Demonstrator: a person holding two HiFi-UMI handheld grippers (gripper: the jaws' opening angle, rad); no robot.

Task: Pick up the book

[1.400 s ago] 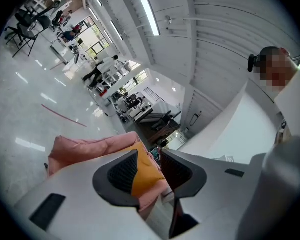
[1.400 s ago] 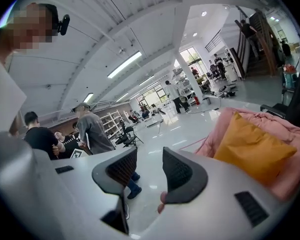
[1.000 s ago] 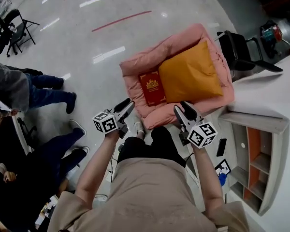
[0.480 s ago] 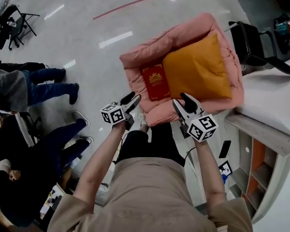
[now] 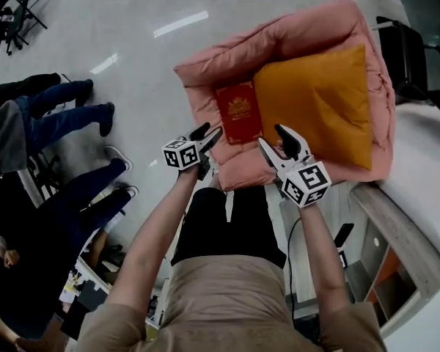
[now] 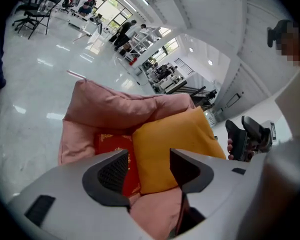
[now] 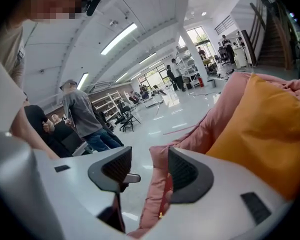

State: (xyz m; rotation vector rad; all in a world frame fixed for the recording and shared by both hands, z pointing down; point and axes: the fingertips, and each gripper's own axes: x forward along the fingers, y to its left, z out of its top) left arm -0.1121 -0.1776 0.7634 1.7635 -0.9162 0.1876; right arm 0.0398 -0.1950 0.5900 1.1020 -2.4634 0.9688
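Observation:
A red book with a gold emblem lies flat in a pink cushioned bed, left of an orange pillow. In the left gripper view the red book shows past the jaws beside the orange pillow. My left gripper hovers just short of the book's near left corner, and its jaws have just been opening with nothing between them. My right gripper hangs over the bed's near rim at the book's right; its jaws too have just been opening and hold nothing. The pink bed fills the right gripper view.
People's legs and shoes stand on the glossy floor to the left. A black chair sits behind the bed on the right. A white shelf unit stands at lower right.
Both grippers have dropped and moved forward toward the bed, ending near the book. Their jaws stand wider apart than before. The bed and book look larger in view.

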